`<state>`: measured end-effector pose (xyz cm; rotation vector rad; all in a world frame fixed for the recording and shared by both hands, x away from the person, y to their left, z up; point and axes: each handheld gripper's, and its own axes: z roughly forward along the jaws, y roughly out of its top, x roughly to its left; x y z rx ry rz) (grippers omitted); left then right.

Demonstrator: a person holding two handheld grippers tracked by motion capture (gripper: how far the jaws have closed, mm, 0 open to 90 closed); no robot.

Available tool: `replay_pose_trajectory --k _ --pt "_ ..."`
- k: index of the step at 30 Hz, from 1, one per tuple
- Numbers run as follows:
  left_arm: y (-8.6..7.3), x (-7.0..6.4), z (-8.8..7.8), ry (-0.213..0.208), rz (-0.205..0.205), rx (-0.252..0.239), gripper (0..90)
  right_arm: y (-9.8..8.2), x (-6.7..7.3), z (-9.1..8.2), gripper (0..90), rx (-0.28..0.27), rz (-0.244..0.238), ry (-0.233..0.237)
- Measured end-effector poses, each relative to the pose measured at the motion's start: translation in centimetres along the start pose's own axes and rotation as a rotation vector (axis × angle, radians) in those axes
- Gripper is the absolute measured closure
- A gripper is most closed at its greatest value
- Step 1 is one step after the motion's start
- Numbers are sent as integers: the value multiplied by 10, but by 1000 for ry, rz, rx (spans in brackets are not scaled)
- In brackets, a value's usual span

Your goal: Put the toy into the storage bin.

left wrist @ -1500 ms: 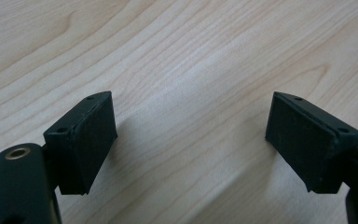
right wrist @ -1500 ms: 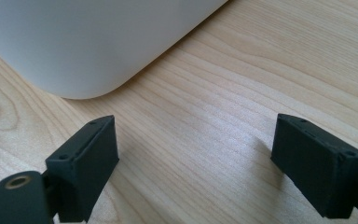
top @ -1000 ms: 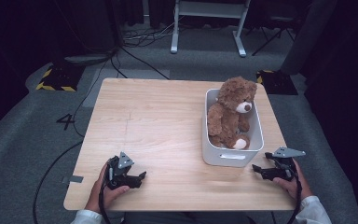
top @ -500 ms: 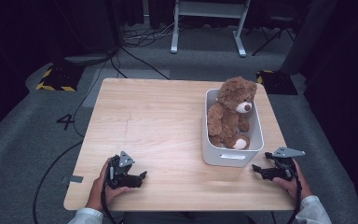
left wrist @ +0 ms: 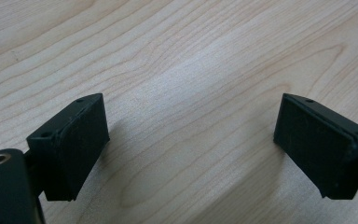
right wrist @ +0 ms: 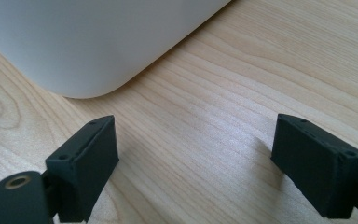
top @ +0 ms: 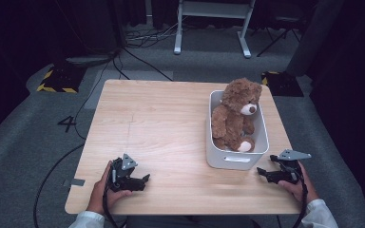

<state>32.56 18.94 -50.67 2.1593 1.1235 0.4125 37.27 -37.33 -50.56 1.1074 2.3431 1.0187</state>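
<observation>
A brown teddy bear sits upright in a white bin on the right side of the wooden table. My left gripper rests low over the table's front left, pointing right. Its jaws have just been opening and stand wide with only bare wood between them. My right gripper sits at the front right, just right of the bin's near corner and pointing left toward it. It is open with nothing between its fingers. The bin's rounded white corner lies just beyond its tips.
The table's front edge runs just below both hands. Dark floor with cables, a yellow-and-black striped block and a white stand's legs lie beyond the far edge.
</observation>
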Motion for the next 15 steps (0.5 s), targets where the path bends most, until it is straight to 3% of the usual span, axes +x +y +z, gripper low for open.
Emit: replay_pose_trajectory --k 8,15 --pt "1 2 1 -3 6 8 84 0 0 0 142 0 0 0" --pt "3 5 4 8 -8 29 2 0 0 0 143 0 -1 -1"
